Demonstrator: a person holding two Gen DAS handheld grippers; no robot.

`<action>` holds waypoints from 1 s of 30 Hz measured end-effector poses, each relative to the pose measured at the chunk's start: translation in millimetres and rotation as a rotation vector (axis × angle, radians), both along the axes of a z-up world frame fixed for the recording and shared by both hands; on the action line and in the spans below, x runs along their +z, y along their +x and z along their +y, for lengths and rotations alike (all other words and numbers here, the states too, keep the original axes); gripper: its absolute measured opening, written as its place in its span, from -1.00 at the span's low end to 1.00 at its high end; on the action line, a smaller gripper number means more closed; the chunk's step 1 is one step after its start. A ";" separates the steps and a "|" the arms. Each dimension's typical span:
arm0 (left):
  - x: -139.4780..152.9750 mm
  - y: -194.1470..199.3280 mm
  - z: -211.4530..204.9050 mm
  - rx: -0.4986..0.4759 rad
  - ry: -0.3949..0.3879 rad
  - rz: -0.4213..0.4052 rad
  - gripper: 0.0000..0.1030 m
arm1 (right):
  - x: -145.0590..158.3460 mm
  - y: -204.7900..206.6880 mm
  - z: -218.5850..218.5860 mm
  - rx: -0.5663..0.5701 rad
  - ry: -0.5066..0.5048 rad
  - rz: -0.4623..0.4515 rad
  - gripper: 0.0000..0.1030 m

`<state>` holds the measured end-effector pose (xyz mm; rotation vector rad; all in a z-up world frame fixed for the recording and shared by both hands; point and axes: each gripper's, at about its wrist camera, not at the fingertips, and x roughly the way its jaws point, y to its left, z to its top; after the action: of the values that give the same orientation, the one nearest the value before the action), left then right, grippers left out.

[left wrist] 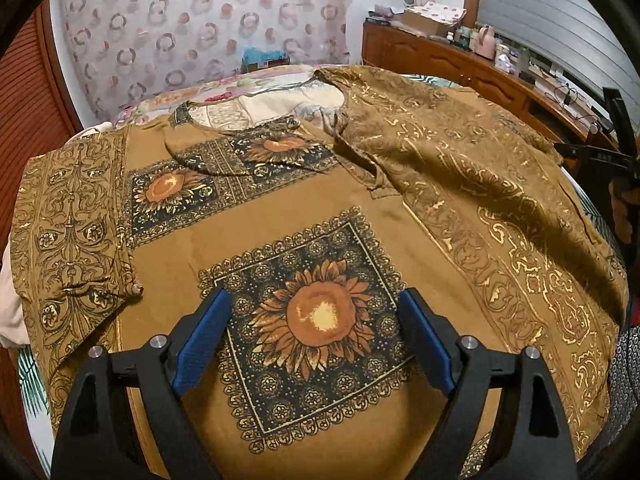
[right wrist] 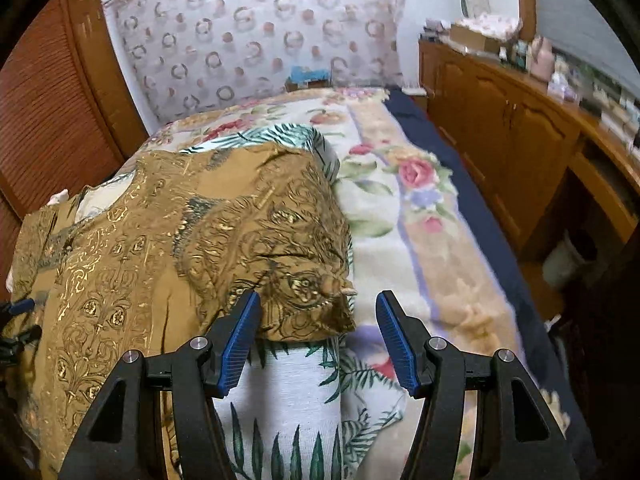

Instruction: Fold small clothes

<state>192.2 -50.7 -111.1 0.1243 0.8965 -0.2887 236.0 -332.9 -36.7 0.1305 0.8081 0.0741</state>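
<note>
A brown patterned garment (left wrist: 280, 208) with sunflower squares lies spread on the bed. Its right side with gold scrollwork (left wrist: 480, 184) is folded over onto the front. My left gripper (left wrist: 316, 300) is open and empty, hovering above the lower sunflower square (left wrist: 316, 316). In the right wrist view the folded-over part (right wrist: 192, 240) lies at the left, its sleeve end (right wrist: 320, 300) just ahead of my right gripper (right wrist: 318, 306), which is open and empty. The right gripper's body also shows at the far right edge of the left view (left wrist: 616, 152).
The bed carries a floral blanket (right wrist: 420, 208) and a leaf-print sheet (right wrist: 280, 400). A wooden cabinet (right wrist: 520, 152) with clutter on top runs along the right. A louvred wooden door (right wrist: 40, 120) stands at the left. A patterned curtain (left wrist: 200, 20) hangs behind the bed.
</note>
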 end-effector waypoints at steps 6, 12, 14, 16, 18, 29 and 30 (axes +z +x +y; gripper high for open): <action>0.7 1.1 -0.8 -0.006 0.004 0.002 0.75 | -1.8 11.6 -16.2 -0.002 0.095 0.054 0.20; 1.0 1.2 -0.6 -0.006 0.006 0.001 0.75 | -5.0 22.2 -31.4 0.031 0.125 0.064 -0.15; 0.9 1.9 -0.6 -0.006 0.005 0.001 0.75 | -3.8 19.7 -29.2 0.033 0.083 0.052 -0.54; 0.8 1.6 -0.7 -0.006 0.005 0.001 0.76 | 1.7 16.7 -25.1 0.038 0.038 0.039 -0.79; 1.0 1.5 -0.6 -0.006 0.005 0.001 0.76 | 6.7 14.3 -19.8 0.041 -0.011 0.023 -0.86; 1.0 1.6 -0.7 -0.006 0.004 0.001 0.76 | 82.2 -19.2 45.0 0.125 -0.161 -0.257 -0.91; 1.0 1.7 -0.6 -0.006 0.004 0.001 0.76 | 84.9 -23.1 56.4 0.166 -0.155 -0.271 -0.91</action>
<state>193.9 -51.3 -110.1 0.1311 0.8981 -0.2925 212.9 -276.5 48.2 -0.0922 0.5497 0.1812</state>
